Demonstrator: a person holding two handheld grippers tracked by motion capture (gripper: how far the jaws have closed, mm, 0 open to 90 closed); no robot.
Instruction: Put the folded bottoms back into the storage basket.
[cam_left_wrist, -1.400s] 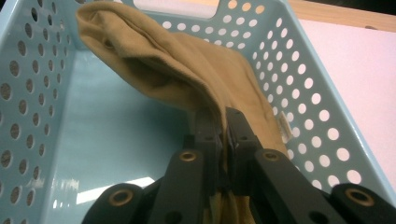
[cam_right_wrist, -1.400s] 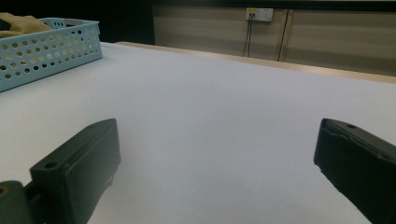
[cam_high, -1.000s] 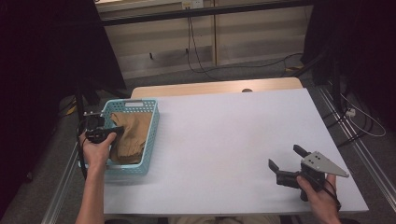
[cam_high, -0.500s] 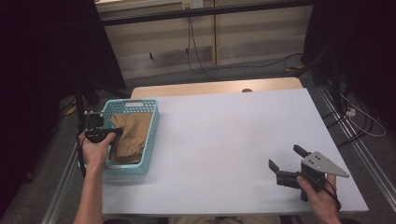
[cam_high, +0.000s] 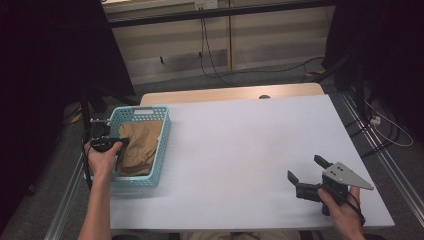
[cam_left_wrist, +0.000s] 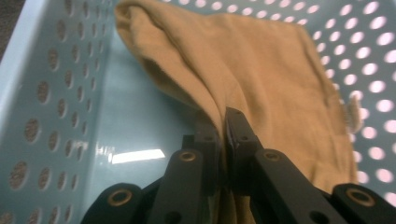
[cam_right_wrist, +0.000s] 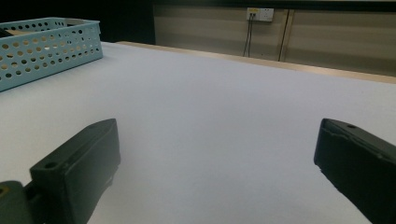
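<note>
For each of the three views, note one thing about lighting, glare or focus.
High view: the white table is evenly lit, its surroundings dark. Left gripper view: a bright glare patch lies on the floor of the blue basket, and the tan cloth is soft at the far edge. Right gripper view: the near jaws are dim and blurred.

A: What do the tools look like? They are 2 black hand-held grippers. The right gripper (cam_high: 306, 173) carries a flat grey 3-cornered plate on top, with small dark holes near its corners, over a chunky black body.

B: And the left gripper (cam_high: 121, 142)?

A: Also black, more compact, with a thin black cable trailing off at its far left side. Seen close up, its 2 jaws are matte black bars on linkage arms, with brass-coloured round fasteners at the joints.

B: Any sleeves?

A: None; both forearms are bare. The right gripper's jaws are blocky, matte black, each with a small hole.
</note>
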